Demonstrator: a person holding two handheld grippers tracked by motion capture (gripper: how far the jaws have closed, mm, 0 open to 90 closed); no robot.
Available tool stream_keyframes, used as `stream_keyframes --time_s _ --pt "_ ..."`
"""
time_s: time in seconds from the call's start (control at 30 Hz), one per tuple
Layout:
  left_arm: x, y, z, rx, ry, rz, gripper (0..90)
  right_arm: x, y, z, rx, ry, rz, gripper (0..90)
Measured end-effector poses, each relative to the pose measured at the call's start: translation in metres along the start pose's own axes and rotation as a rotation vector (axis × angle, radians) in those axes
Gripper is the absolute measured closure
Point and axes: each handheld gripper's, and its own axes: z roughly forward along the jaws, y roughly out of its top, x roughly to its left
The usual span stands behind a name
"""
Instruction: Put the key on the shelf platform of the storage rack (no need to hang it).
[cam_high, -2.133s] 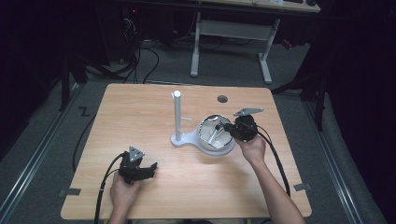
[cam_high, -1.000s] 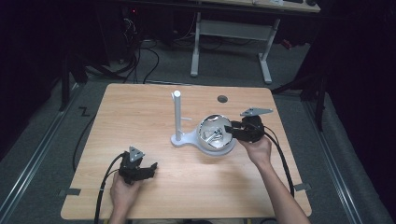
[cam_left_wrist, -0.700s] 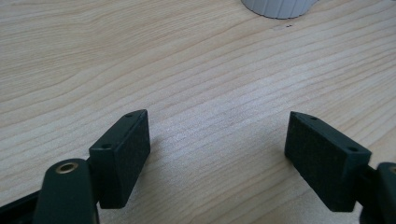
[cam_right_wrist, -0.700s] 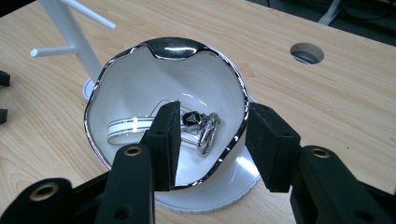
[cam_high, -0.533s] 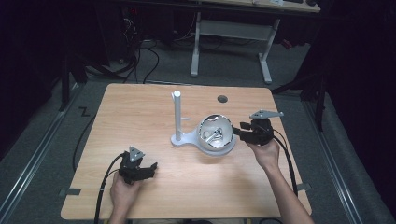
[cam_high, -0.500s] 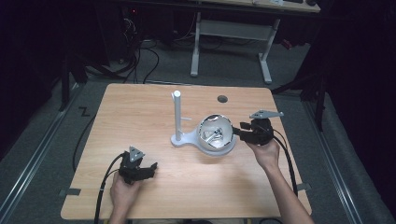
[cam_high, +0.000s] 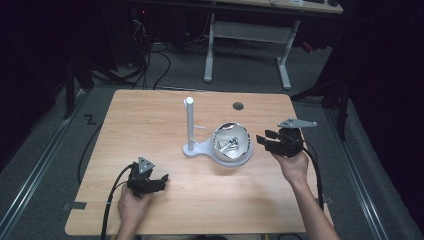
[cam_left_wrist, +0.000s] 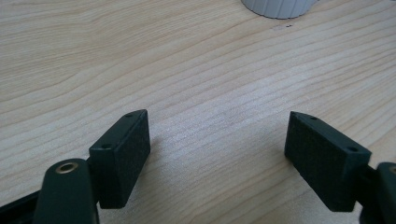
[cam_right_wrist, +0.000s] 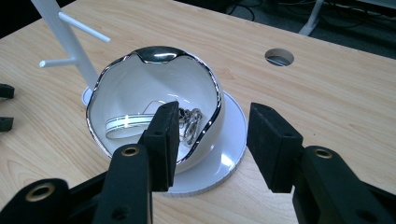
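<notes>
The keychain, a white-and-dark strap with a bunch of metal rings, lay inside the egg-shaped white bowl with the chrome jagged rim; in the high view it showed as a metallic tangle at the bowl's bottom. The bowl sat on the round base of a white stand whose post rose just beside it, with short pegs sticking out from the post. The right gripper hovered just to the right of the bowl, apart from it; its jaws had just been opening and stood apart with nothing between them, the bowl's rim lying beyond the pads in the right gripper view. The left gripper rested near the front edge of the wooden table, well apart from the stand, its jaws spread wide over bare wood and empty. Judging from how things lay, the dropping of the keychain into the bowl looked finished, and the right gripper had let go; what might remain was drawing that hand clear, as nothing else loose sat on the table
</notes>
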Motion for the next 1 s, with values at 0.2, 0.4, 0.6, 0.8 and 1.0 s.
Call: stream_keyframes --time_s 0.2,0.4,0.6,0.8,1.0 --pt "0.0 0.0 0.0 0.0 0.0 0.0 22.8 0.0 -0.001 -0.009 -0.005 -0.016 -0.009 54.3" --pt "0.0 0.0 0.0 0.0 0.0 0.0 22.8 -0.001 -0.003 -0.015 -0.009 -0.022 -0.011 54.3" --pt "0.0 0.0 0.0 0.0 0.0 0.001 22.8 -0.004 -0.01 -0.023 -0.014 -0.046 -0.005 54.0" --pt "0.0 0.0 0.0 0.0 0.001 0.001 23.0 -0.008 -0.02 -0.036 -0.036 -0.054 0.019 53.9" --pt "0.0 0.0 0.0 0.0 0.003 0.001 23.1 -0.009 -0.028 -0.045 -0.054 -0.047 0.036 53.4"
